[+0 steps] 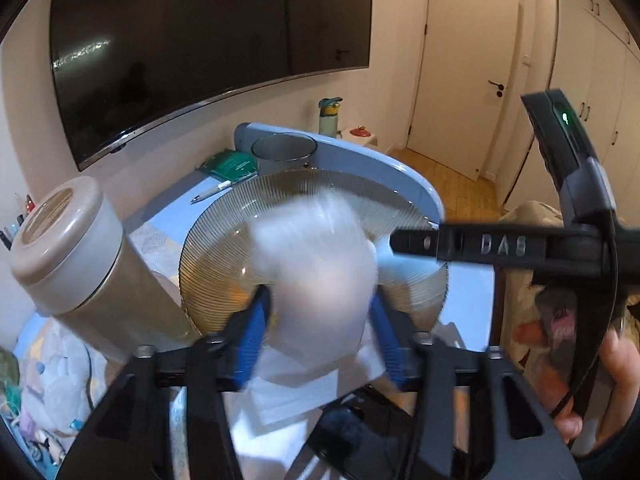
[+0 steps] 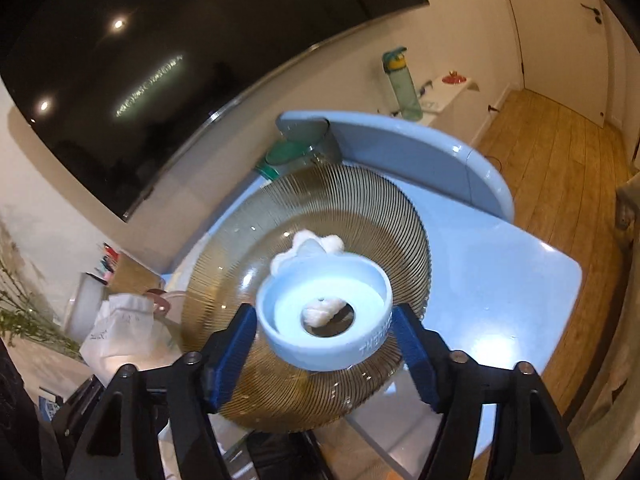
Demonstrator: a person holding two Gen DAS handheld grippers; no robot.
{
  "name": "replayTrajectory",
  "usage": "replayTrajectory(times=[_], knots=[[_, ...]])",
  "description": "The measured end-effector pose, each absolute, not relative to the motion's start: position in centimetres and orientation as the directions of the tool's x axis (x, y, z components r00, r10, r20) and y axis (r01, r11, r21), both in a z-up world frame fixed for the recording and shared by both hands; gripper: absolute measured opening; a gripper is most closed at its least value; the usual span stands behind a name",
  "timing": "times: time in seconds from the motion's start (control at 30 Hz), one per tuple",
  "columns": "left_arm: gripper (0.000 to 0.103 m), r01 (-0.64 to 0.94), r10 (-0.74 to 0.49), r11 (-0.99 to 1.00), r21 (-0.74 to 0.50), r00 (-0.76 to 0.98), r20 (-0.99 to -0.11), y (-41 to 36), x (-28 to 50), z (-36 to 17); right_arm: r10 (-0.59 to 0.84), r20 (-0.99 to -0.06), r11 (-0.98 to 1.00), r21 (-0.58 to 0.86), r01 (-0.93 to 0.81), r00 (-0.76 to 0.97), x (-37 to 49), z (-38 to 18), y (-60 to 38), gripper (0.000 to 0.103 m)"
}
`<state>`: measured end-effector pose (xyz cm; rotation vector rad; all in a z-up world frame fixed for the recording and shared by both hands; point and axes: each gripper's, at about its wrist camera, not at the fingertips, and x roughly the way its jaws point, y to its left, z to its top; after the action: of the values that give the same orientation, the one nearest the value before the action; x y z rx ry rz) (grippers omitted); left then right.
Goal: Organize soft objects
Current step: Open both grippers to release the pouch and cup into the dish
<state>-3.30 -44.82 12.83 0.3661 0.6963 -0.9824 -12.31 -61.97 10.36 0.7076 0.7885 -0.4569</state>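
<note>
- Ribbed amber glass forms the wide bowl [image 2: 308, 296] on the pale blue table [image 2: 500, 280]; both grippers hang over it.
- In the right wrist view, the right gripper [image 2: 324, 340] frames a light blue ring-shaped lid [image 2: 324, 320] with a round hole in its middle. The blue fingers [image 2: 234, 356] stand just beside its wall, and I cannot tell whether they press on it or have let go.
- White cotton balls [image 2: 316, 244] lie in the bowl just beyond the lid, and another pale tuft [image 2: 322, 310] shows through the hole.
- In the left wrist view, the left gripper [image 1: 320, 320] has a blurred, translucent white soft bundle [image 1: 320, 276] between its blue fingers [image 1: 252, 340] over the bowl; the smear hides whether the pads grip it.
- A tall jar [image 1: 92, 264] with a beige cap stands just left of the bowl.
- The other gripper's black body [image 1: 500, 246] crosses the right side of that view, held by a hand [image 1: 612, 384].
- A dark cup [image 1: 284, 156] sits behind the bowl, and a black screen [image 1: 200, 48] hangs on the wall.
</note>
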Motion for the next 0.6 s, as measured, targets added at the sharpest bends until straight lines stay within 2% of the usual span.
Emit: replayTrajectory(times=[0.03, 0.07, 0.37, 0.6], knots=[[0.075, 0.850, -0.632, 0.527, -0.016, 0.379, -0.676, -44.7, -3.4, 13.0, -0.104, -0.780, 0.681, 0.397, 0.616, 0.617, -12.2, 10.0, -62.0, 0.071], [0.077, 0.852, -0.642, 0.524, -0.018, 0.381, -0.665, -44.4, -3.4, 13.2, -0.089, -0.782, 0.681, 0.404, 0.611, 0.617, -12.1, 9.7, -62.0, 0.071], [0.077, 0.871, -0.703, 0.491, -0.020, 0.383, -0.600, -38.9, -6.3, 16.7, -0.075, -0.760, 0.692, 0.427, 0.582, 0.646, -15.3, 11.1, -60.1, 0.071], [0.077, 0.824, -0.731, 0.561, -0.079, 0.448, -0.515, -29.7, -7.6, 21.0, -0.056, -0.729, 0.765, 0.407, 0.499, 0.682, -16.4, 14.2, -54.9, 0.071]])
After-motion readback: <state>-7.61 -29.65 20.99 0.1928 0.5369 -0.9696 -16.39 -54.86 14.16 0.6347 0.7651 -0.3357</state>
